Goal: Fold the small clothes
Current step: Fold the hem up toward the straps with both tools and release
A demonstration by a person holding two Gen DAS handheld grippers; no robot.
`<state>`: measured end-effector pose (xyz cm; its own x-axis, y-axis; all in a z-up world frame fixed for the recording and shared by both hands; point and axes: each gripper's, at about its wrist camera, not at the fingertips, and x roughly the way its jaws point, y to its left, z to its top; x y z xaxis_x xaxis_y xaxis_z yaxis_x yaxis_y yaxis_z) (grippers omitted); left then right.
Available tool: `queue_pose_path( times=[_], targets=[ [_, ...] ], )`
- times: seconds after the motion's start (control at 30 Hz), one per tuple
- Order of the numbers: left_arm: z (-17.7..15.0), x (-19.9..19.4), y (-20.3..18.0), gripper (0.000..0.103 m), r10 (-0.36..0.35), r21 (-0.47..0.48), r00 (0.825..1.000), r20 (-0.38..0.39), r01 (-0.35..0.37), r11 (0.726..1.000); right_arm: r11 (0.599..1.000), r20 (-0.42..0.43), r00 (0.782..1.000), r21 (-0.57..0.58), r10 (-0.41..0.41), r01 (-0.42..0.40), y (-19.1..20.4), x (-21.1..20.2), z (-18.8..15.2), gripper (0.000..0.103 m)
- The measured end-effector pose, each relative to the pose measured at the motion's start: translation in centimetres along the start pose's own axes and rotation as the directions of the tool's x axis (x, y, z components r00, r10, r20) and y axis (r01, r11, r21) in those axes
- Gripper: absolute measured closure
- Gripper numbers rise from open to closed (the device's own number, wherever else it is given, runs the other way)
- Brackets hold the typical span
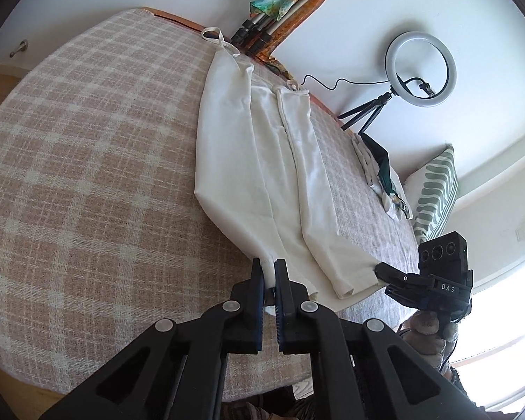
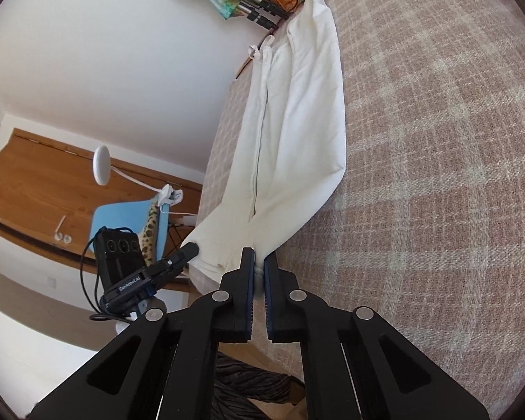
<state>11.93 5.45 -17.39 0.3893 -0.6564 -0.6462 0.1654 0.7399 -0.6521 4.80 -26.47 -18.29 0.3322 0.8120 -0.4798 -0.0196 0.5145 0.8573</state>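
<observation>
A white strappy garment (image 1: pixel 259 161) lies lengthwise on the pink checked bedspread (image 1: pixel 87 161), both long sides folded inward. My left gripper (image 1: pixel 269 269) is shut on its near hem at one corner. My right gripper (image 1: pixel 385 273) shows at the right of the left wrist view, pinching the other hem corner. In the right wrist view the right gripper (image 2: pixel 259 262) is shut on the hem of the garment (image 2: pixel 297 112), and the left gripper (image 2: pixel 189 252) holds the hem to its left. The garment's straps lie at the far end.
A ring light on a tripod (image 1: pixel 420 70) stands past the bed's far side. A green patterned pillow (image 1: pixel 437 192) and a small pile of clothes (image 1: pixel 378 168) lie at the right. A blue chair (image 2: pixel 129 220) and wooden desk (image 2: pixel 35 182) stand beside the bed.
</observation>
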Motion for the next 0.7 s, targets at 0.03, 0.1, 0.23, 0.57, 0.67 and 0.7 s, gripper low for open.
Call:
queue_pose_path(
  times=[0.03, 0.1, 0.23, 0.57, 0.67, 0.7],
  targets=[
    [0.4, 0.1, 0.0, 0.101, -0.002, -0.008, 1.0, 0.006, 0.002, 1.0, 1.0, 0.009, 1.0, -0.002, 0.005, -0.005, 0.2, -0.1, 0.3, 0.099],
    [1.3, 0.3, -0.1, 0.101, -0.01, -0.023, 1.0, 0.017, 0.01, 1.0, 1.0, 0.022, 1.0, -0.008, 0.007, -0.006, 0.6, 0.1, 0.8, 0.099],
    [3.7, 1.2, -0.5, 0.101, 0.009, -0.016, 0.999, 0.044, -0.008, 1.0, 1.0, 0.044, 0.999, -0.021, -0.002, 0.002, 1.0, 0.2, 2.7, 0.099],
    [8.3, 4.9, 0.4, 0.101, 0.056, -0.042, 0.995, 0.084, -0.052, 0.998, 0.998, 0.09, 0.994, 0.013, -0.064, 0.063, -1.1, 1.9, 8.3, 0.099],
    [8.6, 5.7, 1.1, 0.101, 0.075, -0.051, 0.994, 0.073, -0.072, 0.996, 0.997, 0.082, 0.994, 0.024, -0.069, 0.068, -2.1, 2.6, 9.2, 0.099],
    [8.7, 6.0, 1.3, 0.101, 0.077, -0.054, 0.995, 0.07, -0.074, 0.996, 0.997, 0.078, 0.994, 0.022, -0.074, 0.072, -2.2, 2.9, 9.4, 0.099]
  ],
)
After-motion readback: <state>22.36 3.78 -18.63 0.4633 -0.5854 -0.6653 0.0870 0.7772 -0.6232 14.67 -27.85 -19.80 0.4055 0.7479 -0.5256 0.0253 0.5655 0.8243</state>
